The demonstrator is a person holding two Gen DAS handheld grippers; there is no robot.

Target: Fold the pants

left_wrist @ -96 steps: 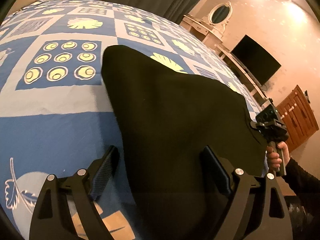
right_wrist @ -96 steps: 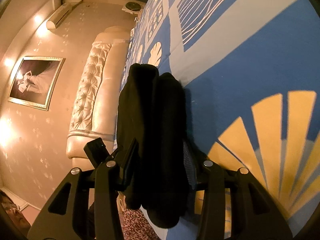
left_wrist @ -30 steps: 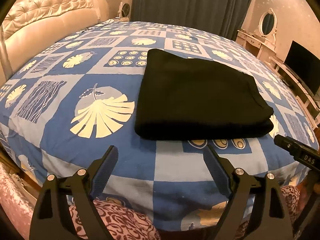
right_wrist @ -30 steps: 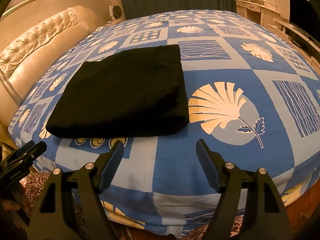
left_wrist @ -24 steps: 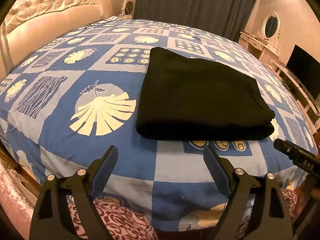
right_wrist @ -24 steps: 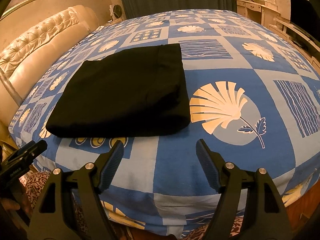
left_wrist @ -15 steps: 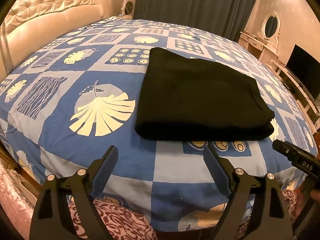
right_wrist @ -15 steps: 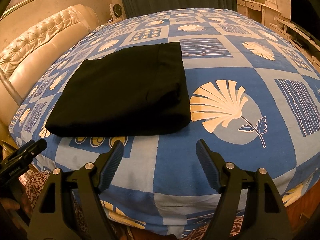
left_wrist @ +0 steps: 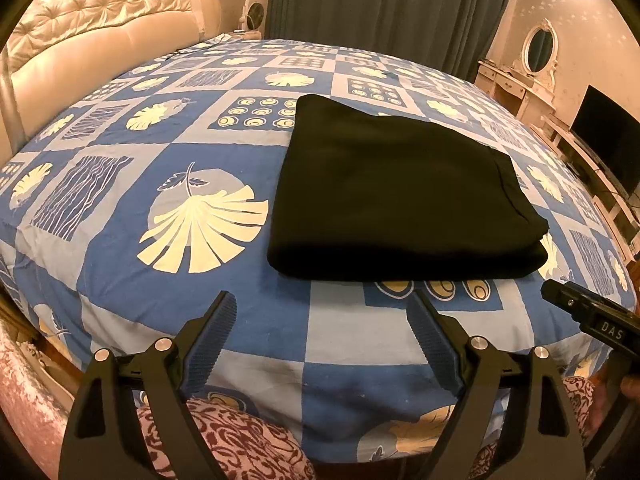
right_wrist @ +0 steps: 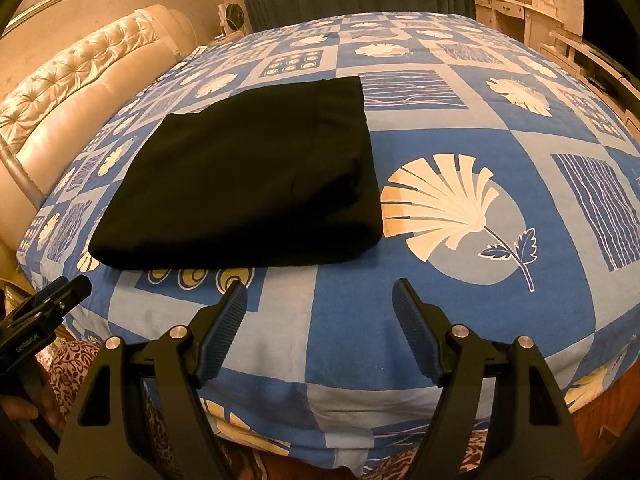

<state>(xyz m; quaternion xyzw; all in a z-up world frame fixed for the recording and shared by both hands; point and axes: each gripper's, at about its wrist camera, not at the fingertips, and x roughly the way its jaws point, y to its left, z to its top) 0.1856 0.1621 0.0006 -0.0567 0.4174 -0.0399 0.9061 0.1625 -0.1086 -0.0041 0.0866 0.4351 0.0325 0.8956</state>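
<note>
The black pants [left_wrist: 396, 196] lie folded into a flat rectangle on the bed [left_wrist: 168, 152] (blue patchwork cover), near its front edge. My left fingers [left_wrist: 324, 340] and right fingers [right_wrist: 320, 320] hover spread wide over that edge, just short of the pants, holding nothing.

Matt black cloth pants [left_wrist: 392, 196], printed cotton-look bedspread [left_wrist: 160, 152] — glossy tufted headboard [left_wrist: 100, 36]
</note>
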